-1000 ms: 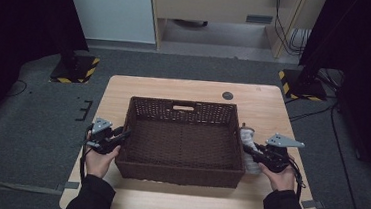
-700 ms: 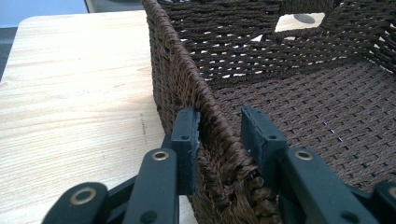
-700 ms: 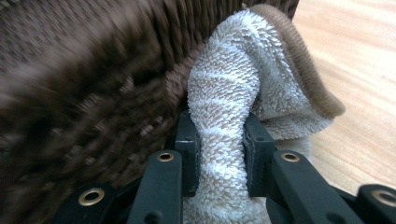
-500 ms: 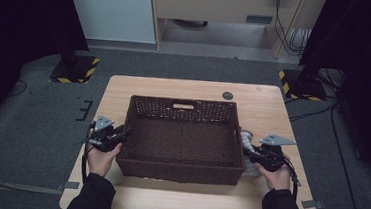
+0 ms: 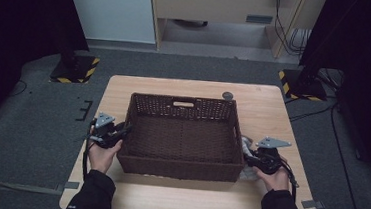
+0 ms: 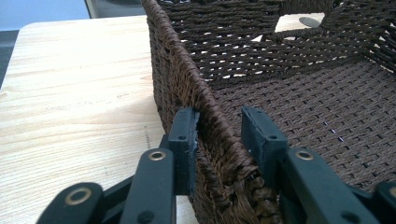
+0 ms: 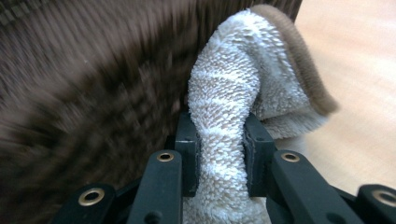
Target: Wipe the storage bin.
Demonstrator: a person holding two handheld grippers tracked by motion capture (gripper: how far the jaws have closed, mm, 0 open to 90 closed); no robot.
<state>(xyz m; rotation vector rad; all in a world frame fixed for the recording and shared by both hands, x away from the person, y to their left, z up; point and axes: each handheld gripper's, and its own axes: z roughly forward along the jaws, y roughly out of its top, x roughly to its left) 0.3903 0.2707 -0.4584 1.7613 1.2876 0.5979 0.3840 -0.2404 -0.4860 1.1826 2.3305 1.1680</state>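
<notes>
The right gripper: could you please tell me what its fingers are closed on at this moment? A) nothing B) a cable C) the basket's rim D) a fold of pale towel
D: in the right gripper view, the right gripper has its fingers pressed on either side of a fold of the pale towel, beside the brown woven basket.

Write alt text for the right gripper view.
The right gripper pinches a fold of pale, fluffy towel with a brown edge between its two black jaws. A dark woven basket, blurred, sits at left; light wooden table at right.
</notes>
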